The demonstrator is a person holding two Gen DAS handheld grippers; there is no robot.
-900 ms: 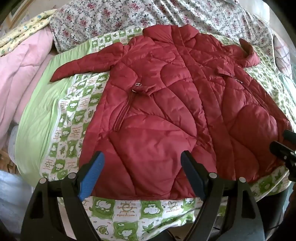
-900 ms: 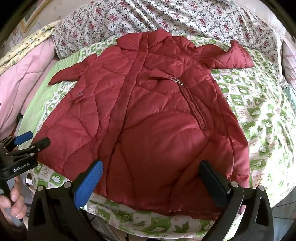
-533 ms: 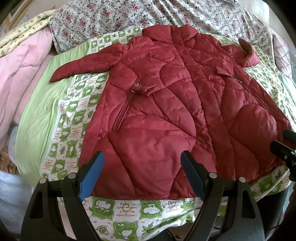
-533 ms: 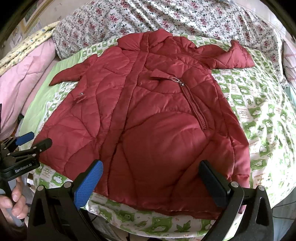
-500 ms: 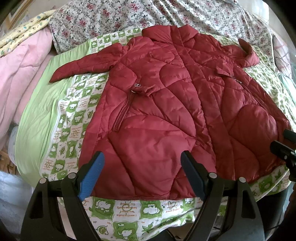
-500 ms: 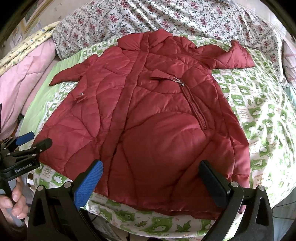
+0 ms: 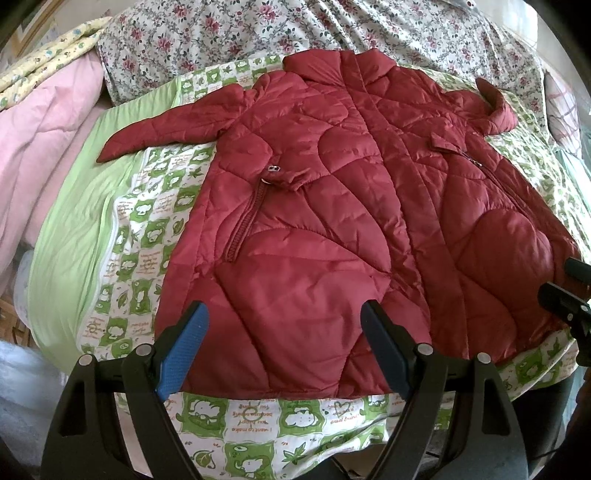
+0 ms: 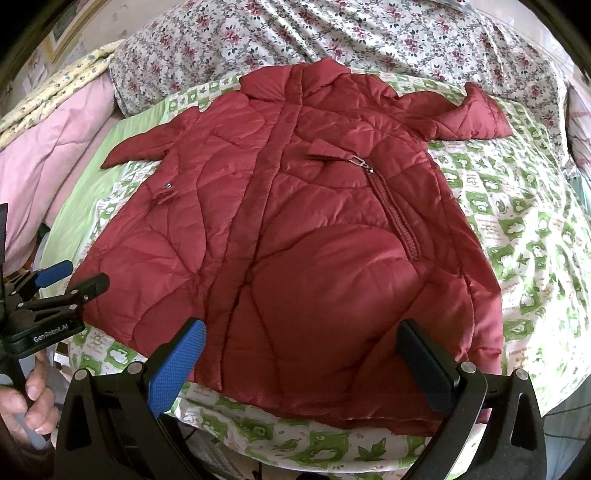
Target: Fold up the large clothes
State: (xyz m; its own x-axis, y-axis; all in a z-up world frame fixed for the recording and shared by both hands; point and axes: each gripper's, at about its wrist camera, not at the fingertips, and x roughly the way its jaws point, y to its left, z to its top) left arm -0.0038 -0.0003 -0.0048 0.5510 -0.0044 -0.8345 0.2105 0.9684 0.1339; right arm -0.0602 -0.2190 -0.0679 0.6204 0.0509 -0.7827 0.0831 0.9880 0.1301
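Observation:
A large dark red quilted jacket (image 7: 332,206) (image 8: 295,229) lies spread flat, front up, on a green-and-white patterned sheet (image 7: 140,236) (image 8: 517,229), collar at the far end and both sleeves stretched outward. My left gripper (image 7: 284,332) hovers open above the hem near its left corner, nothing between its fingers. My right gripper (image 8: 301,350) hovers open above the hem toward its right side, also holding nothing. The left gripper (image 8: 70,275) shows at the left edge of the right wrist view, with a hand (image 8: 29,402) on its handle.
A floral quilt (image 7: 332,33) (image 8: 369,40) lies beyond the collar. A pink blanket (image 7: 44,140) (image 8: 55,147) is bunched at the left. The bed's near edge runs just under the hem.

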